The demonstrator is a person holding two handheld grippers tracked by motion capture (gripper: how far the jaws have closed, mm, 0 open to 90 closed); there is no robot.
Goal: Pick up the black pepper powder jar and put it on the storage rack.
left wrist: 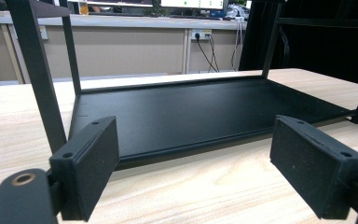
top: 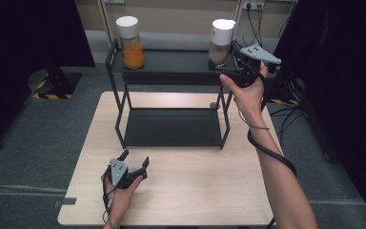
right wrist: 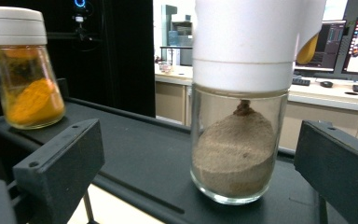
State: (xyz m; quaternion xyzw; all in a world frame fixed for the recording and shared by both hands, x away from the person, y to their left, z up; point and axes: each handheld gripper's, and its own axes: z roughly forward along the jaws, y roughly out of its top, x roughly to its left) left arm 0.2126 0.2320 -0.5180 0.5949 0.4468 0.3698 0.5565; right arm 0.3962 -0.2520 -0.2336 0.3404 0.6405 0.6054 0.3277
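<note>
A black two-shelf rack [top: 171, 71] stands at the far side of the wooden table. On its top shelf, a glass jar of brown powder [top: 220, 42] with a white lid stands at the right, and a jar of orange powder [top: 131, 42] at the left. My right gripper [top: 236, 61] is open just to the right of the brown jar [right wrist: 237, 107], whose glass stands between the two pads [right wrist: 67, 163] without touching them. The orange jar [right wrist: 25, 67] is farther left. My left gripper [top: 134, 161] rests open on the table, facing the rack's lower shelf [left wrist: 205, 109], with nothing between its pads [left wrist: 91, 163].
The table [top: 186, 186] has free wood in front of the rack. Black curtains and cables [top: 286, 102] flank the right side. A wall with sockets [top: 253, 5] lies behind the rack.
</note>
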